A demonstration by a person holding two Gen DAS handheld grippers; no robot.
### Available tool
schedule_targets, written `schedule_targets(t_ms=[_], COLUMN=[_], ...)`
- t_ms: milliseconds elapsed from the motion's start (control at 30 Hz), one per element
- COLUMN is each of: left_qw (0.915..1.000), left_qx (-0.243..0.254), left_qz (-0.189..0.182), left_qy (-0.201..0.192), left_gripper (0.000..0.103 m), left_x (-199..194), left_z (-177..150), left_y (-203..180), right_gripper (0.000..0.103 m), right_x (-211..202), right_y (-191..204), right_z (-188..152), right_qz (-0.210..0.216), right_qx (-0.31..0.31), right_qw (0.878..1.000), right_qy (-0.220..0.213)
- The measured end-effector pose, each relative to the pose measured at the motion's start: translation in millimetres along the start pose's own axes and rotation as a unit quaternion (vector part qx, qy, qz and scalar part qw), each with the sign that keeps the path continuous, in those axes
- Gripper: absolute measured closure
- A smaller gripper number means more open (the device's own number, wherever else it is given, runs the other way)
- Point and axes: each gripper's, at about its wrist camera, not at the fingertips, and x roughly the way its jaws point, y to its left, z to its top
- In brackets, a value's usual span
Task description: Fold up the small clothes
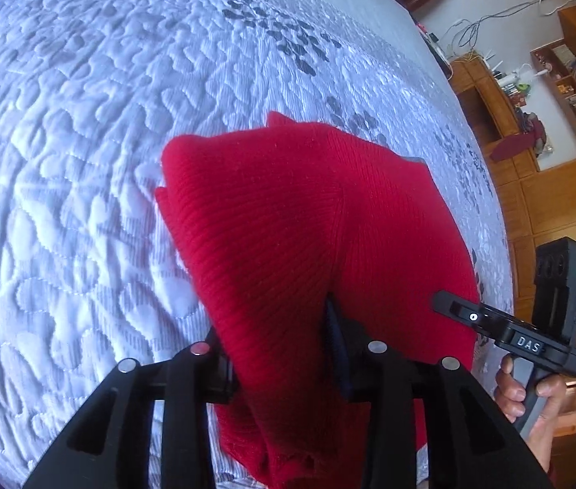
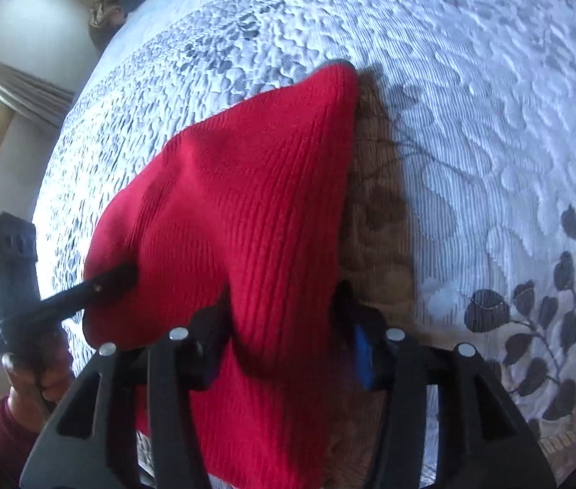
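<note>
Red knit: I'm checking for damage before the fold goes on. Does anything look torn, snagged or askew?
Mostly fine. Both grippers, left and right, clamp the red knit above the quilt, where it hangs bunched and uneven. Its bottom edge in the left wrist view looks slightly ragged; whether that is fraying is too blurred to tell.

left gripper [image 1: 283, 350] jaws clamped, right gripper [image 2: 288, 326] jaws clamped
</note>
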Motion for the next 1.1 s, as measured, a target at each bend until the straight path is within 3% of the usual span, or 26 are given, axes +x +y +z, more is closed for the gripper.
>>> schedule_targets(t_ms=[200, 400, 500, 567, 667, 800, 900, 1100], left_qw=[0.9984, 0.9956, 0.9952, 0.9956, 0.9947, 0.9939, 0.9938, 0.9922], left_qx=[0.029, 0.048, 0.043, 0.039, 0.041, 0.046, 0.048, 0.061], left_qz=[0.047, 0.080, 0.087, 0.080, 0.088, 0.094, 0.095, 0.105], left_qy=[-0.011, -0.007, 0.013, 0.030, 0.034, 0.032, 0.034, 0.031], left_gripper=[0.056, 0.050, 0.052, 0.066, 0.078, 0.085, 0.085, 0.084], left_x=[-37.4, -48.4, -37.6, -30.8, -28.1, -33.9, -31.8, -15.4], left_z=[-29.2, -78.7, -90.8, -98.0, -102.6, -106.7, -112.8, -118.7], left_y=[-2.4, -8.6, -10.9, -13.1, -17.1, -22.6, -27.2, -25.2], right_gripper=[0.044, 0.042, 0.055, 0.070, 0.087, 0.089, 0.089, 0.089], right_x=[-42.5, -48.1, -39.8, -30.7, -30.2, -59.0, -72.7, -30.1], right_y=[5.9, -9.8, -15.0, -13.8, -7.6, -2.0, 3.0, -9.4], right_z=[-37.7, -95.8, -109.9, -114.7, -116.6, -117.4, -120.8, -125.6], right_qz=[-0.006, 0.016, 0.034, 0.066, 0.055, 0.075, 0.061, 0.013], right_qx=[-0.001, 0.044, 0.064, 0.076, 0.067, 0.062, 0.048, 0.056], right_qw=[1.000, 0.999, 0.997, 0.995, 0.996, 0.995, 0.997, 0.998], right_qy=[-0.026, 0.000, 0.012, 0.029, 0.029, 0.002, -0.012, 0.026])
